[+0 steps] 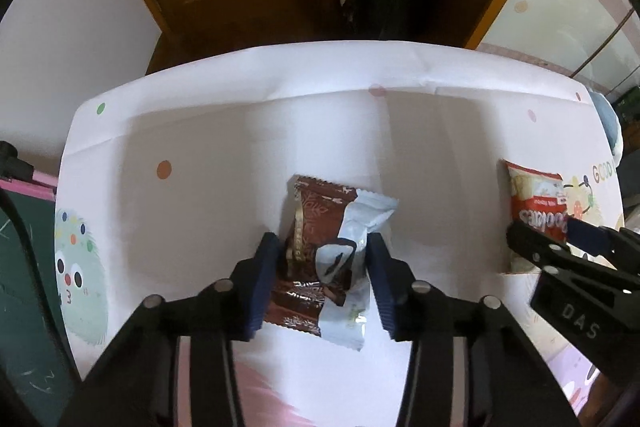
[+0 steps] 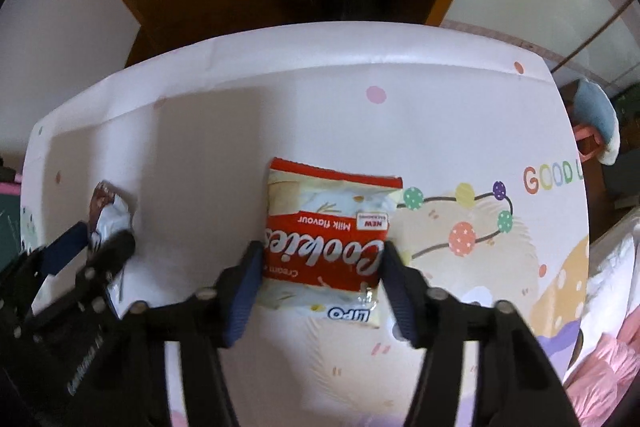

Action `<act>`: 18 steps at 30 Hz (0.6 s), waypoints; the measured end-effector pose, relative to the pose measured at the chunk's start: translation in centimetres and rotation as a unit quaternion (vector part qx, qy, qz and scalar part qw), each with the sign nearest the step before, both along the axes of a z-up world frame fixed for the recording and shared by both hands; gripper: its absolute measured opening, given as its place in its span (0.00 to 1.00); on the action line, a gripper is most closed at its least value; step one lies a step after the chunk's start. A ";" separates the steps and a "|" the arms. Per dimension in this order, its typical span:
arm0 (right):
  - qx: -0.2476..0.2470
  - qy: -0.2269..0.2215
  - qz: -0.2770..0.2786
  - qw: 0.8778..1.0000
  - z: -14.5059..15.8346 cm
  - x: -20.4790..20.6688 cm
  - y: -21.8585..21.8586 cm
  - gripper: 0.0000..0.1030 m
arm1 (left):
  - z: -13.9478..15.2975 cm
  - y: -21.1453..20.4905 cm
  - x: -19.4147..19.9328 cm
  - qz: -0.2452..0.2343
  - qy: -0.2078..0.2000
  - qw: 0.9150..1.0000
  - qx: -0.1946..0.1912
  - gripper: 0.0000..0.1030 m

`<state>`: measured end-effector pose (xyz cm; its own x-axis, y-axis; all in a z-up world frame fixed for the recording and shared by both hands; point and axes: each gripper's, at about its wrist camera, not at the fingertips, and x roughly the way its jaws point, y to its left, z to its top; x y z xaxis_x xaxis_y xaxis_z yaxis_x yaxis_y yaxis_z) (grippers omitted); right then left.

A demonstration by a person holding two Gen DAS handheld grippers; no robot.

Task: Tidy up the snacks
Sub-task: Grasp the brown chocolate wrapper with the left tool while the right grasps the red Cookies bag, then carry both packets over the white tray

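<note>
Now | left gripper (image 1: 322,259) clamped brown and pale-blue foil snack packets (image 1: 328,259) mid-table | right gripper (image 2: 322,263) pinched red-and-cream plastic cookie bag (image 2: 330,239) nearby | risk: overlapped packets might split on lifting, slick bag might slip.

Between my right gripper's (image 2: 320,267) ribbed blue pads, a glossy cookie packet (image 2: 330,231); beneath, matt, creased printed table cover (image 2: 240,131).

Cookie packet (image 2: 328,239) right of two overlapping wrappers (image 1: 324,259), all on table (image 2: 400,131)
</note>
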<state>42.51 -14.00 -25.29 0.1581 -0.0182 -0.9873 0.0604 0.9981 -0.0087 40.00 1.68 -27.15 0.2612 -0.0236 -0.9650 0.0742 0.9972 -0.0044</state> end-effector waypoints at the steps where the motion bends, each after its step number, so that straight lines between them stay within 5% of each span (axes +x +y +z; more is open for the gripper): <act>1: 0.000 0.000 0.003 1.000 0.1 -0.2 -0.1 0.46 | 0.1 0.1 -0.1 0.004 -0.001 1.000 -0.003 0.34; 9: 0.025 -0.011 0.008 1.000 2.3 -2.8 -2.3 0.46 | 2.3 0.6 -1.7 0.035 -0.007 0.999 -0.012 0.31; 18: 0.060 -0.073 0.020 0.995 11.6 -8.8 -5.2 0.46 | 13.3 1.0 -6.7 0.034 -0.077 0.996 -0.016 0.30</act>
<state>33.76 -19.20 -13.72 0.2991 0.1083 -0.9481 0.0126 0.9930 0.1174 33.33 2.64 -13.88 0.4082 -0.0304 -0.9124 0.0093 0.9995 -0.0291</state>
